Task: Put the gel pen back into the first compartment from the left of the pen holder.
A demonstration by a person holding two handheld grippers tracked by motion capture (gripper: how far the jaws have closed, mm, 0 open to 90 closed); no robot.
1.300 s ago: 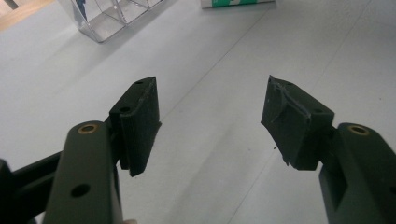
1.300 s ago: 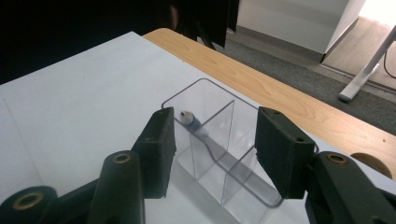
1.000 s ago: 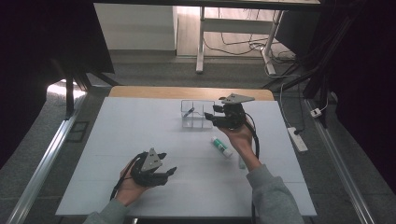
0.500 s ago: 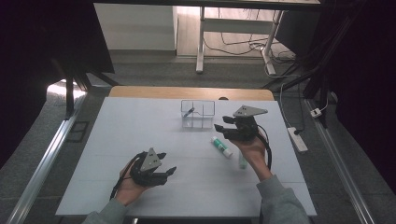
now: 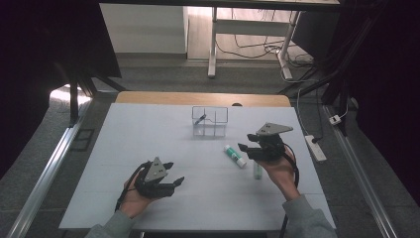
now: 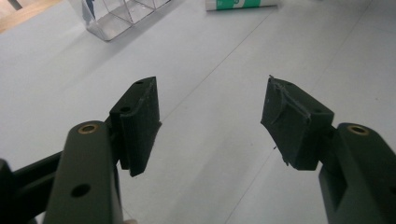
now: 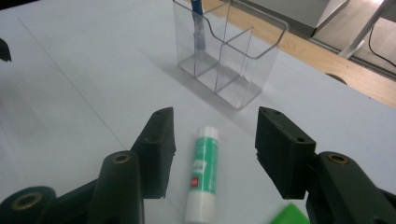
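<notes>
A white and green glue stick lies on the white table, just in front of a clear compartment box. A blue pen stands in the box's left compartment. My right gripper hovers just right of the glue stick. In the right gripper view its open jaws straddle the glue stick without touching it, facing the box. My left gripper rests open at the near left, and nothing is between its jaws.
A small green item lies on the table by the right hand, and its corner appears in the right gripper view. A wooden strip borders the far edge. A white power strip lies off the table's right side.
The right hand has drawn back from beside the clear box toward the near right, and its open gripper now stands at the glue stick. The left hand has stayed still.
</notes>
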